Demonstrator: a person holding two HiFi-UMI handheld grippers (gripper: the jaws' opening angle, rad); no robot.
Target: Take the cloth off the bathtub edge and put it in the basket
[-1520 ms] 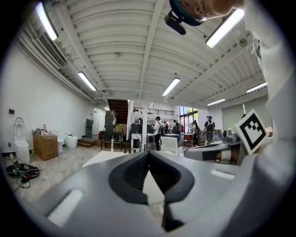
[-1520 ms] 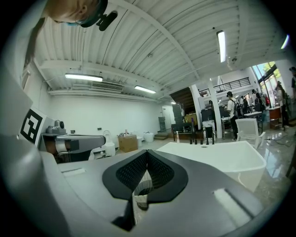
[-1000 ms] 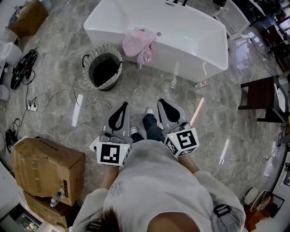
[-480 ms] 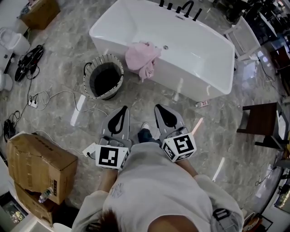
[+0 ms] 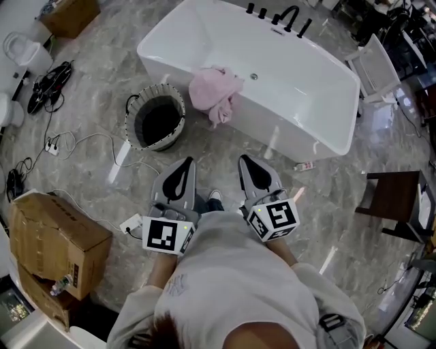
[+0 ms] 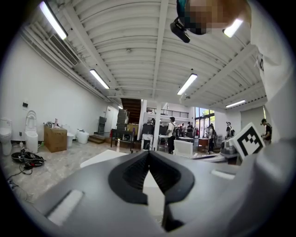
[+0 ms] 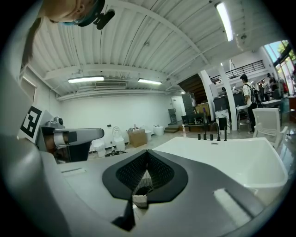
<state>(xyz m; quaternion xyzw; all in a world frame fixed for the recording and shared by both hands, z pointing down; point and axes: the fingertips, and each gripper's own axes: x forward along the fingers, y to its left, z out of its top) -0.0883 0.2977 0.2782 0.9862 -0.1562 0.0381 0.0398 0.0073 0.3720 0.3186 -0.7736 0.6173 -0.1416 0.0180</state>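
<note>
A pink cloth [image 5: 215, 88] hangs crumpled over the near edge of the white bathtub [image 5: 293, 82]. A round woven basket [image 5: 155, 117] with a dark inside stands on the floor just left of the cloth. Both grippers are held side by side at waist height, well short of the tub. My left gripper [image 5: 187, 162] [image 6: 148, 152] is shut and empty, pointing level toward the basket's right side. My right gripper [image 5: 244, 159] [image 7: 147, 152] is shut and empty too, with the bathtub [image 7: 231, 162] ahead of it.
Cardboard boxes [image 5: 58, 238] stand at the left, with cables and a power strip [image 5: 49, 144] on the marble floor. A dark chair [image 5: 395, 198] is at the right, a white chair [image 5: 375, 65] behind the tub. Black taps [image 5: 286, 17] sit on the tub's far rim.
The person has stepped along the floor with both grippers, so the tub, basket and boxes have slid in the head view. Both grippers stay shut. The cloth has not moved.
</note>
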